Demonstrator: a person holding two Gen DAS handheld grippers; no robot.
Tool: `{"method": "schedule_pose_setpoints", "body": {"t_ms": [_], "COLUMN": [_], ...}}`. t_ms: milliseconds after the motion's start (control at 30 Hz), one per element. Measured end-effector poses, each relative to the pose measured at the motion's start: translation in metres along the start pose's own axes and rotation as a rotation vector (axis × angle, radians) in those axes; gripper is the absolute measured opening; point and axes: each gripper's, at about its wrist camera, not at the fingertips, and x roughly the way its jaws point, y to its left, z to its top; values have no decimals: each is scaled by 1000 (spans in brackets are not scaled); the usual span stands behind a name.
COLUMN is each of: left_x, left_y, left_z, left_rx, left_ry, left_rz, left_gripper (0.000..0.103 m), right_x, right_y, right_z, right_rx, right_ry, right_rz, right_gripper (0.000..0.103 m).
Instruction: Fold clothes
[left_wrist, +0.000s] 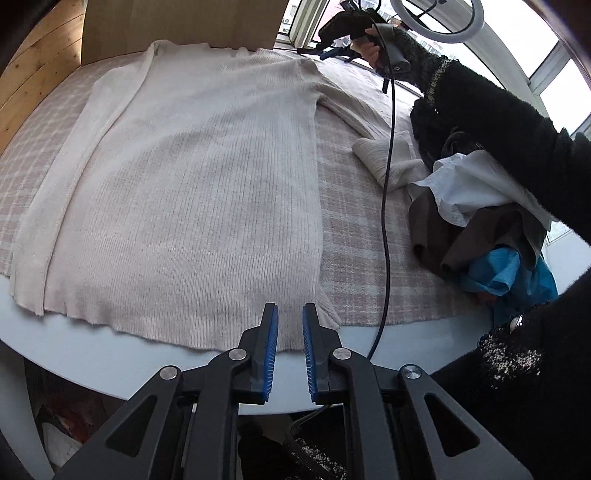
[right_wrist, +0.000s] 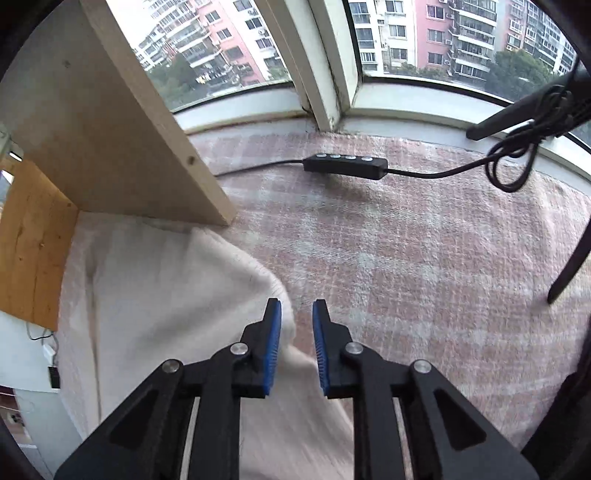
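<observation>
A cream ribbed sweater (left_wrist: 192, 192) lies flat on a pink checked cloth (left_wrist: 354, 236), its left sleeve folded in along the body and its right sleeve (left_wrist: 373, 147) stretched toward the right. My left gripper (left_wrist: 290, 317) is open and empty above the sweater's hem near its right corner. My right gripper (left_wrist: 332, 50) is held far off over the sweater's right shoulder. In the right wrist view the right gripper (right_wrist: 296, 314) is open and empty just above the shoulder edge of the sweater (right_wrist: 177, 288).
A heap of white, brown, blue and black clothes (left_wrist: 480, 206) lies at the right. A wooden board (right_wrist: 110, 129) stands behind the sweater. A corded switch box (right_wrist: 345, 167) lies by the window. A black cable (left_wrist: 386, 206) hangs across the cloth. A white table edge (left_wrist: 110, 354) shows in front.
</observation>
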Motion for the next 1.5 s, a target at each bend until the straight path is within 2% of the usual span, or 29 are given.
{"method": "schedule_pose_setpoints", "body": {"t_ms": [33,133,200,233,333,467,600,700,833,900,1033,1133,1167,1267,1333,1367,1433,1500], "left_x": [0,3,10,15,32,36,30,31,14,-2,-34,-46,-45,-36,-44,-52,-69,-81], "left_y": [-2,-8,-12,-15,-20,-20,-13,-8,8,31,107,168,185,218,221,216,193,174], "left_z": [-3,-9,-9,-8,-5,-5,-9,-10,-17,-21,-20,-7,-3,8,3,-2,-13,-24], "left_rx": [7,31,46,51,61,72,56,41,23,-14,-72,-119,-129,-141,-161,-148,-48,32], "left_ry": [2,10,18,22,42,35,13,6,-42,-65,-103,-101,-96,-47,-37,-49,-57,-37], "left_rz": [-6,-25,-33,-34,-24,7,31,9,55,97,288,366,370,324,236,166,140,107], "left_gripper": [19,20,21,24,26,26,26,26,26,26,26,27,27,29,27,27,27,27], "right_x": [-14,-61,-82,-91,-99,-72,-34,-10,7,5,-4,-11,-12,-16,-23,-29,-43,-64], "right_y": [3,14,16,17,11,23,70,95,116,126,132,132,132,133,134,133,130,121], "right_z": [-10,-53,-87,-105,-156,-226,-294,-323,-350,-362,-381,-391,-393,-401,-407,-410,-416,-422], "right_rx": [-23,-132,-203,-238,-272,-265,-363,-397,-433,-469,-490,-484,-472,-441,-429,-417,-382,-319], "right_ry": [14,30,47,57,91,250,385,440,498,480,441,391,379,341,321,319,312,316], "right_rz": [39,67,75,79,91,230,244,269,278,278,291,267,258,230,219,224,239,288], "right_gripper": [18,22,39,41,42,42,42,42,42,42,42,42,42,42,42,42,42,42]}}
